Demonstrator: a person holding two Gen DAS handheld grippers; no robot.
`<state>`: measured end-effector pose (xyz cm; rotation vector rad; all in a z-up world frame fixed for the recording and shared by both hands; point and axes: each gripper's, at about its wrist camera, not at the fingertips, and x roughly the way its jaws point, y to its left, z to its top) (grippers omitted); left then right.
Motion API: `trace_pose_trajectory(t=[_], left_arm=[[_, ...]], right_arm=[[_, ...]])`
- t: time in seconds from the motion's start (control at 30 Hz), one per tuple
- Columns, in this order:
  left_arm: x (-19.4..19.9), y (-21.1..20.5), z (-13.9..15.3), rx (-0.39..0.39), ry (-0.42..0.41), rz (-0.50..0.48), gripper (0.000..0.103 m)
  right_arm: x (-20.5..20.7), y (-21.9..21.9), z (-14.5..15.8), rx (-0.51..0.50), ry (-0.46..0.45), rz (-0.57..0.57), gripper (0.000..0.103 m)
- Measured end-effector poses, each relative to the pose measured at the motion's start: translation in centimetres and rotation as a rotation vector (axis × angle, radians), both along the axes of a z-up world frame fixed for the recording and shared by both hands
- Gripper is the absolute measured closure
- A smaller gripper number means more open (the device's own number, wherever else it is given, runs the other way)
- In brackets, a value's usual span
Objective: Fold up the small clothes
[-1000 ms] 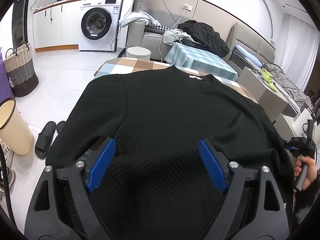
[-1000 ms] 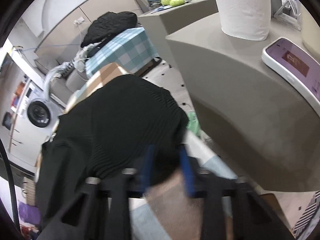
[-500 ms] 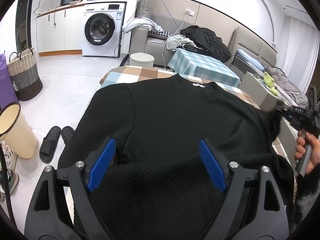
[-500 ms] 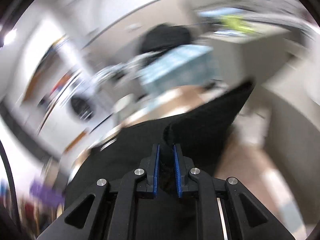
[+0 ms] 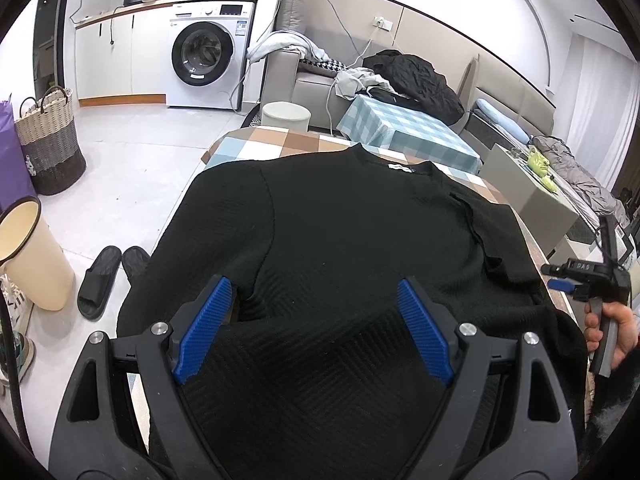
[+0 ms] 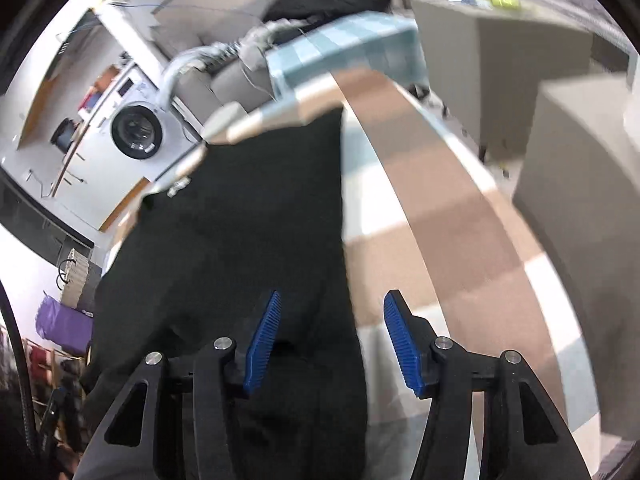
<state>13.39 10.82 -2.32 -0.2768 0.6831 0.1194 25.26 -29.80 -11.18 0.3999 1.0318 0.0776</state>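
A black knit sweater (image 5: 340,240) lies flat on the checkered table (image 5: 280,142), collar at the far end. Its right sleeve (image 5: 492,236) is folded in over the body. My left gripper (image 5: 312,320) is open and empty, hovering over the sweater's lower middle. My right gripper (image 6: 330,336) is open and empty over the sweater's right edge (image 6: 320,240); it also shows in the left wrist view (image 5: 560,280) beside the table's right side, held by a hand.
A washing machine (image 5: 204,60), a sofa with piled clothes (image 5: 408,76) and a blue checkered table (image 5: 404,128) stand beyond. A cream bucket (image 5: 32,252), slippers (image 5: 108,276) and a woven basket (image 5: 50,140) are on the floor at left. A grey cabinet (image 6: 500,52) stands at right.
My right gripper carried the right sleeve inward over the sweater, opened and let it go. The sleeve now lies folded on the body. The left gripper stayed open.
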Motion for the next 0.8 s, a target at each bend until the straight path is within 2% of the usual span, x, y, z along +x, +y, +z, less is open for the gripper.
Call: trace_pose_trajectory(t=[0.07, 0.17, 0.2, 0.23, 0.3, 0.37, 0.5, 0.7, 0.8], left_arm=[[-0.1, 0.0, 0.0, 0.003, 0.003, 0.003, 0.019], [-0.2, 0.1, -0.2, 0.005, 0.012, 0.011, 0.019], [-0.3, 0.1, -0.3, 0.007, 0.014, 0.014, 0.019], [-0.3, 0.2, -0.3, 0.008, 0.017, 0.018, 0.019], [-0.2, 0.5, -0.4, 0.013, 0.025, 0.032, 0.019], [-0.4, 1.3, -0.4, 0.013, 0.025, 0.060, 0.019], [-0.6, 3.3, -0.8, -0.038, 0.038, 0.120, 0.019], [-1.5, 3.8, -1.2, -0.018, 0.053, 0.132, 0.019], [-1.8, 4.4, -1.7, -0.021, 0.067, 0.144, 0.019]], right_arm=[[0.2, 0.5, -1.0, -0.005, 0.019, 0.031, 0.047], [0.7, 2.0, -1.5, -0.064, 0.026, 0.093, 0.050], [0.8, 2.4, -1.5, -0.093, 0.010, 0.112, 0.068], [0.6, 2.7, -1.6, -0.118, 0.004, 0.142, 0.082], [0.5, 3.2, -1.5, -0.143, -0.021, 0.158, 0.092], [-0.1, 2.3, -0.8, -0.127, -0.042, 0.122, 0.094], [0.4, 0.0, -0.1, -0.108, -0.055, 0.047, 0.095], [-0.6, -1.6, -0.1, -0.132, -0.033, 0.023, 0.095], [-1.0, -1.6, 0.0, -0.166, -0.008, 0.035, 0.091]])
